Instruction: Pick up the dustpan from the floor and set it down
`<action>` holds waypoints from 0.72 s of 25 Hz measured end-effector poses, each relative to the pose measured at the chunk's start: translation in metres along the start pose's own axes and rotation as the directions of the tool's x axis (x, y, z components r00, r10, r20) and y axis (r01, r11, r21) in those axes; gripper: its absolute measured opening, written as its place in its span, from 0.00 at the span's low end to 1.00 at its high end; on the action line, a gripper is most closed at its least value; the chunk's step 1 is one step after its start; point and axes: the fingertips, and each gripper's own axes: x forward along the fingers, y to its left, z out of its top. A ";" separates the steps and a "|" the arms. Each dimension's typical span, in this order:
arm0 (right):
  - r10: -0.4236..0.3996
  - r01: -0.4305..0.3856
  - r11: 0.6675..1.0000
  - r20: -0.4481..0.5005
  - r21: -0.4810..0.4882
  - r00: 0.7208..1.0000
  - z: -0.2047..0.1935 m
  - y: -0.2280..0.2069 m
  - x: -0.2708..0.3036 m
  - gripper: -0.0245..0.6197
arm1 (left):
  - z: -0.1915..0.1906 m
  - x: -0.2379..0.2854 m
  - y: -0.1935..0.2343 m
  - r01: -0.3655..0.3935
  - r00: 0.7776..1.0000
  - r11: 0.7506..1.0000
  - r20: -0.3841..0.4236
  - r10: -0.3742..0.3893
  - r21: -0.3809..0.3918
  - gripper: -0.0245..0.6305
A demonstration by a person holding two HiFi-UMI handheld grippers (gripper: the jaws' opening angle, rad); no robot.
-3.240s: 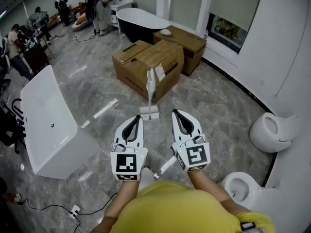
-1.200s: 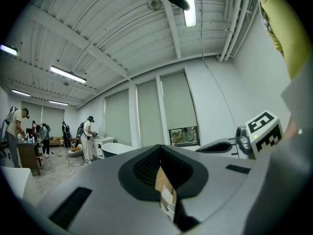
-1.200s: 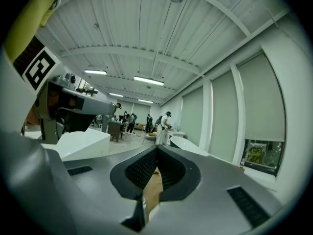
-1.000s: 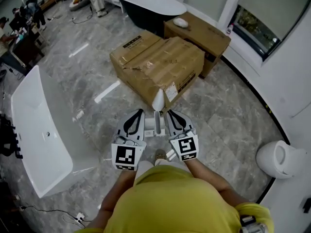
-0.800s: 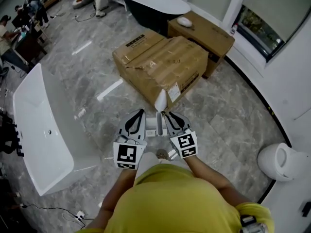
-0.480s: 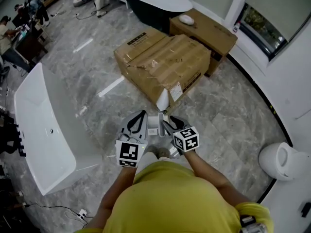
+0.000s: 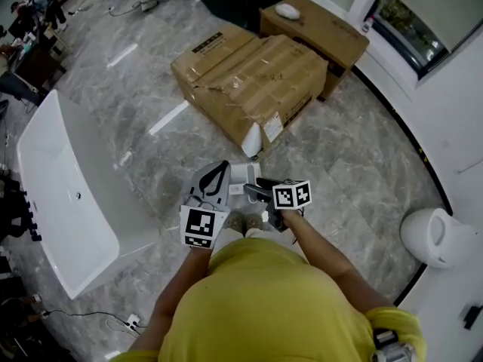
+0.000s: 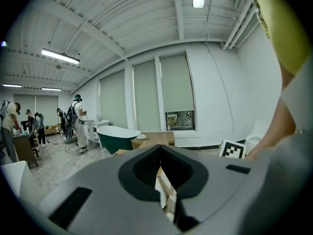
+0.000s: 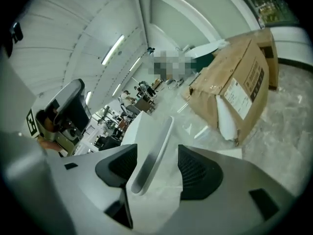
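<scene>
Within a second the right gripper (image 7: pixel 255 191) has dropped and rolled onto its side. Its jaws, then shut, are opening wide around the white dustpan (image 7: pixel 243 173), whose long channelled part (image 9: pixel 149 165) stands between the ribbed dark pads, unpressed. The pickup looks imminent, not made. The left gripper (image 7: pixel 216 170), at eleven o'clock of it, has its jaws together, empty. The smooth moulded dustpan lies on glossy grey marble floor (image 7: pixel 355 149). At twelve o'clock sits a torn cardboard box (image 7: pixel 249 81), at nine a white bathtub (image 7: pixel 60 194).
</scene>
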 end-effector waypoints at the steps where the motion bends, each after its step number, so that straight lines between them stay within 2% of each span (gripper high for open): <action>1: 0.018 -0.018 1.000 -0.012 0.018 1.000 -0.002 0.001 0.003 0.46 | -0.002 0.001 0.000 0.001 1.000 1.000 -0.005 -0.001 -0.006 0.04; 6: 0.125 -0.119 0.987 -0.044 0.112 0.991 -0.010 0.001 0.012 0.45 | -0.002 0.004 0.000 0.008 1.000 1.000 -0.010 -0.008 -0.017 0.04; 11: 0.205 -0.198 0.964 -0.017 0.179 0.979 -0.005 0.005 0.018 0.33 | -0.004 0.005 0.003 0.009 1.000 1.000 -0.018 -0.009 -0.013 0.04; 13: 0.226 -0.221 0.953 0.001 0.206 0.974 -0.001 0.007 0.020 0.24 | -0.006 0.005 0.003 0.009 1.000 1.000 -0.026 -0.009 -0.012 0.04; 18: 0.243 -0.242 0.947 0.021 0.210 0.970 0.007 0.019 0.019 0.24 | -0.010 0.005 0.005 0.013 0.999 1.000 -0.033 -0.013 -0.017 0.04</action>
